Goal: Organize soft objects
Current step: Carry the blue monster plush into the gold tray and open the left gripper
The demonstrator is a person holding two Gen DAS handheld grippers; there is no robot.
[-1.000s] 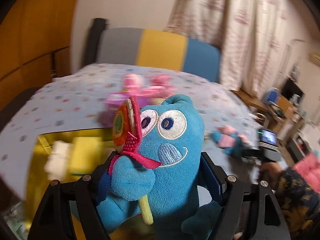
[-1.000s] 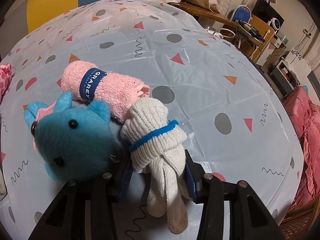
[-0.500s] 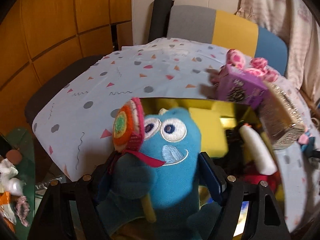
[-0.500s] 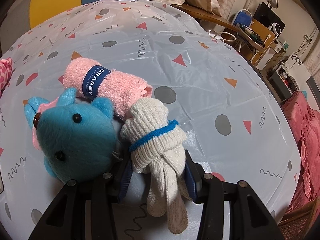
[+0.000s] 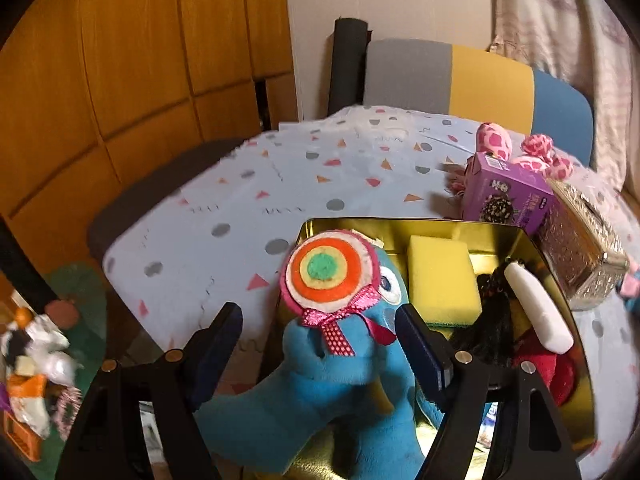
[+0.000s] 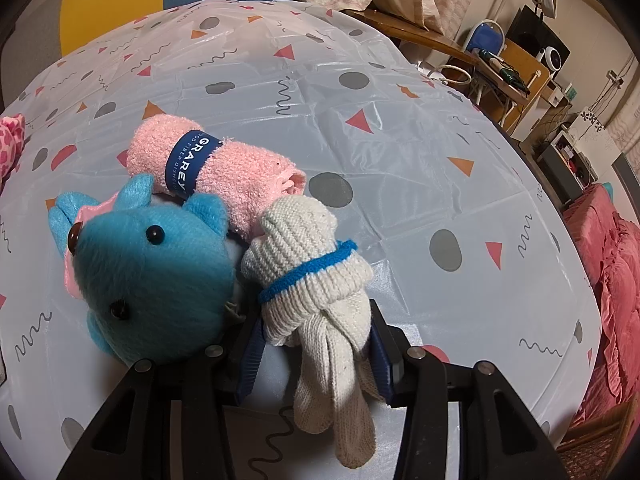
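Left tongs (image 5: 316, 316): jaws wide. The 3 o'clock pad touches the face of the blue monster toy (image 5: 320, 392). The 9 o'clock pad tip stands clear of the toy. Lower down the toy's body fills the gap, so I cannot tell whether this is a grip or the toy just lies there. The toy leans toward 1 o'clock, over the near corner of the gold tin (image 5: 440, 226). Its felt lollipop (image 5: 330, 272) with a pink bow faces the camera.

Inside the tin there is a yellow sponge (image 5: 440, 276) at 12 o'clock from the toy's head. A black item (image 5: 492, 312) lies beside the sponge at 3 o'clock, then a white roll (image 5: 536, 312), with a red item (image 5: 544, 368) under its near end.

The tin sits on the table (image 5: 240, 220), which has a dotted cover. A purple box (image 5: 508, 196) and a glitter box (image 5: 576, 256) stand just beyond the tin's far right rim. A pink spotted plush (image 5: 494, 144) is behind the purple box.

Right tongs (image 6: 316, 314): clamped on a rolled pair of white socks (image 6: 308, 264) with a blue band, one pad pressing each side. The loose sock ends hang toward 6 o'clock. The sock roll's far end touches a pink towel roll (image 6: 240, 176) at 11 o'clock. A blue plush animal (image 6: 152, 280) lies at 9 o'clock of the socks, against the towel. All of these rest on the table.
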